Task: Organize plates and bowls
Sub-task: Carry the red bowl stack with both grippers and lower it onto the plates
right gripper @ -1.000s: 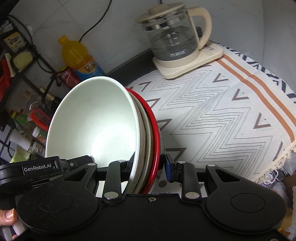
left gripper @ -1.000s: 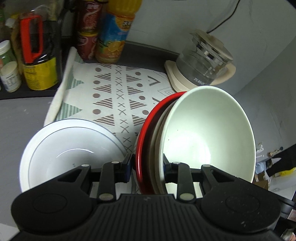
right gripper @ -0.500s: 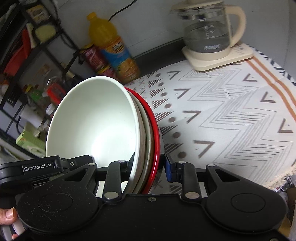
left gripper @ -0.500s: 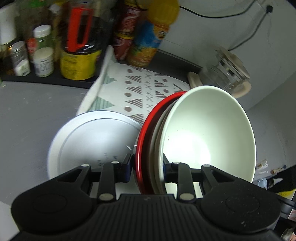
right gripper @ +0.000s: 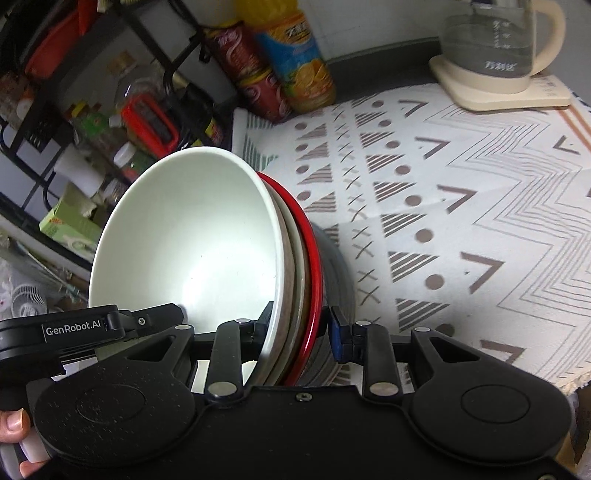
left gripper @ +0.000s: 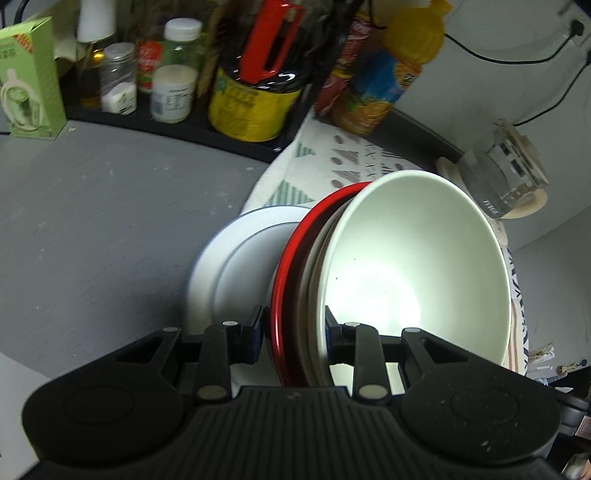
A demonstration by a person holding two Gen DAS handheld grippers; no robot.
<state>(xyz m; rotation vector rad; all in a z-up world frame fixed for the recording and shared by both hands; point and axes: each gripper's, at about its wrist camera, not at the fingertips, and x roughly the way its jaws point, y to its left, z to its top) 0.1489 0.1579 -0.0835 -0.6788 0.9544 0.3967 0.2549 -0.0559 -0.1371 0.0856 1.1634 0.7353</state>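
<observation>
Both the left gripper (left gripper: 293,334) and the right gripper (right gripper: 299,326) are matte black plastic with round silver pivot pins and blue finger pads (right gripper: 337,338), white "GenRobot.AI" lettering showing left of the right gripper's fingers.

Grey counter (left gripper: 92,206) — perhaps white walls (left gripper: 498,33)

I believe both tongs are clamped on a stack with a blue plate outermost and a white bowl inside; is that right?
Not quite: the outermost plate is red, not blue, as the left wrist view shows. Both the left tongs and right tongs do clamp the stack, white bowl inside.
</observation>
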